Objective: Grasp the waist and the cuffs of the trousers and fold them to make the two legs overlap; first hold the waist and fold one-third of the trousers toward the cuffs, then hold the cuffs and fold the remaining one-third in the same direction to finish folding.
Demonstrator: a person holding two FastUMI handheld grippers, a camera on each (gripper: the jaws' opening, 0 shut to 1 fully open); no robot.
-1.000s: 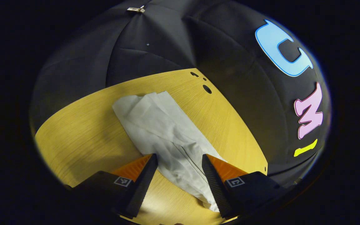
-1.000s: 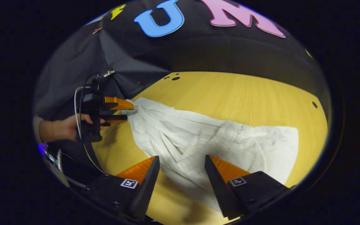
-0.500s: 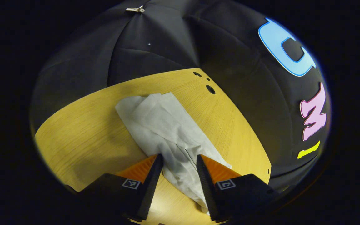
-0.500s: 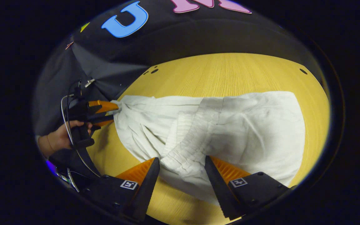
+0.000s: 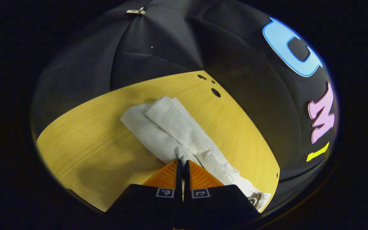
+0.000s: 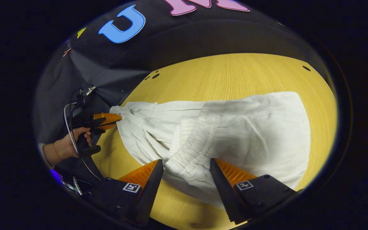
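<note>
Lying spread on a yellow wooden table [image 6: 241, 73], white trousers [image 6: 254, 127] cover its middle and right side in the right gripper view. Gathered waistband [image 6: 196, 140] runs from the near edge up toward the middle, a wrinkled leg stretching left of it and a smoother part to the right.

Right gripper [image 6: 185, 167] sits at the near edge, jaws spread wide, one finger on each side of the waistband's near end. No finger presses the cloth; whether they touch it is unclear.

Left gripper [image 6: 115, 118] is at the far left in the right gripper view, held by a hand [image 6: 65, 145] with a cable looping past it. Its tips meet the left end of the trouser leg, which bunches to a point there.

In the left gripper view the left gripper [image 5: 182, 164] has its fingers pressed together with a thin fold of the trousers [image 5: 171, 127] pinched between them at the tips. From there the cloth runs away as a long narrow band toward the far side of the table [image 5: 91, 134], two layers showing at the far end. More cloth trails to the near right, ending at the table edge beside a small metal ring [image 5: 255, 200].

Small dark holes [image 5: 216, 92] sit in the far corner of the table. No containers anywhere, nothing on the table but the trousers.
</note>
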